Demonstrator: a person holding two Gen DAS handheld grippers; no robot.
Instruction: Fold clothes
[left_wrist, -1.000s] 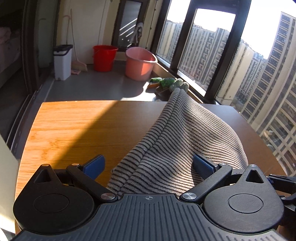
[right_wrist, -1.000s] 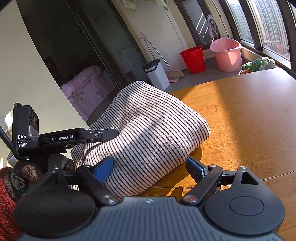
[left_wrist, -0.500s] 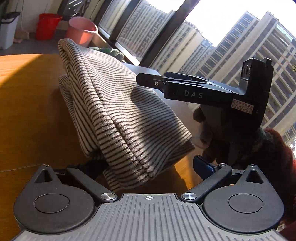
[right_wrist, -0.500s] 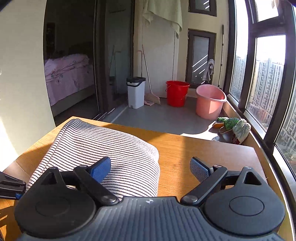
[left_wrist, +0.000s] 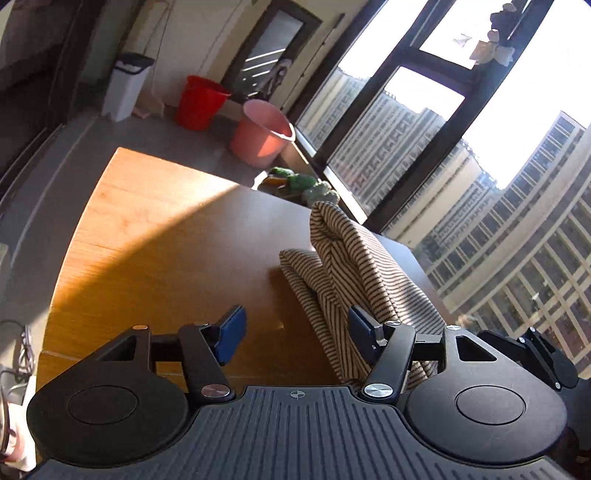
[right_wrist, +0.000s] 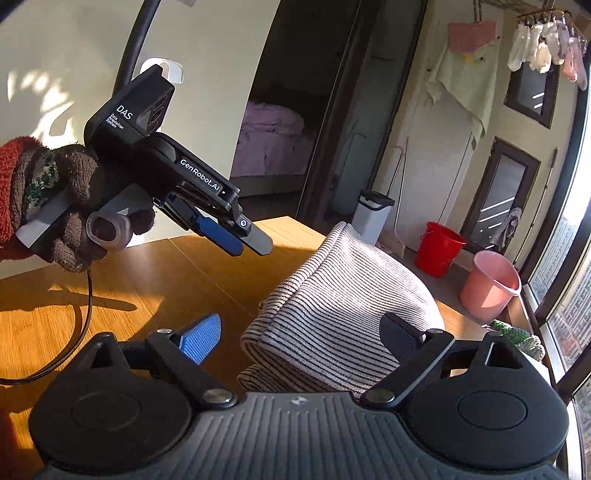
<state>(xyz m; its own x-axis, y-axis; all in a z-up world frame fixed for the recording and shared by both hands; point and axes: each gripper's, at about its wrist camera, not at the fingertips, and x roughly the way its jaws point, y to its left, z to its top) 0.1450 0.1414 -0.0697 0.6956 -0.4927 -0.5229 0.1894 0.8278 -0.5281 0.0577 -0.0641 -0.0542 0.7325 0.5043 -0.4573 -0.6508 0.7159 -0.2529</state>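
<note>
A folded black-and-white striped garment (left_wrist: 364, 275) lies in a thick bundle on the wooden table (left_wrist: 155, 236), near its right edge. My left gripper (left_wrist: 295, 328) is open and empty, raised to the left of the bundle, its right finger close beside the cloth. In the right wrist view the same garment (right_wrist: 332, 306) lies between the open fingers of my right gripper (right_wrist: 301, 334), which hold nothing. The left gripper (right_wrist: 236, 236) shows there held in a gloved hand above the table, left of the garment.
A red bucket (left_wrist: 201, 101), a pink bucket (left_wrist: 264, 136) and a white bin (left_wrist: 125, 86) stand on the floor beyond the table. Large windows run along the right. A black cable (right_wrist: 79, 332) hangs over the table from the left gripper.
The left gripper has lifted off the garment and swung to its left side. The right gripper has moved closer to the bundle's near end. The garment rests folded on the table.
</note>
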